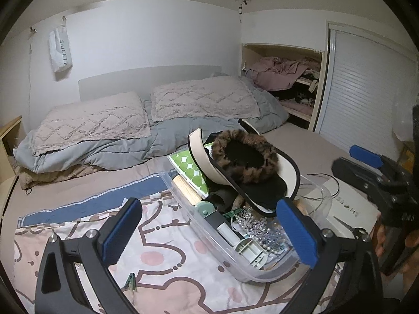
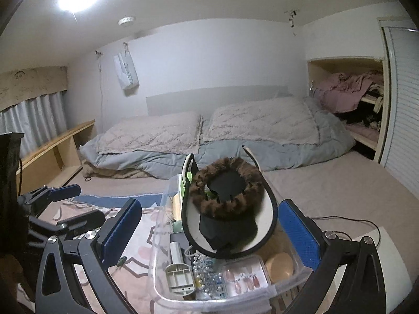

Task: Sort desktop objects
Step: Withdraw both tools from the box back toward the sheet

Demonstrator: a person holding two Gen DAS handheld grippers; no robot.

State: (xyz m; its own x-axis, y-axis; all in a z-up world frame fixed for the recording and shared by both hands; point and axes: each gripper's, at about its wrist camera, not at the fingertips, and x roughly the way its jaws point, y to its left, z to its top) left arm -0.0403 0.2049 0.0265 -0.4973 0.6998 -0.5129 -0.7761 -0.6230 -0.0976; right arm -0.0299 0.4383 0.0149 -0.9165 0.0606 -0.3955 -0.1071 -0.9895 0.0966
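A clear plastic bin sits on a patterned cloth on the bed. It holds a cream visor with a brown fur ring, a bead string, a white plastic piece, a nail box and a tan round puff. My left gripper is open and empty, its jaws straddling the bin's near corner. My right gripper is open and empty above the bin's front; it also shows at the right of the left wrist view.
A green clothespin lies on the cloth left of the bin. A white box with scissors and a black cable lies to the right. Pillows and a grey duvet lie behind; an open closet stands at the far right.
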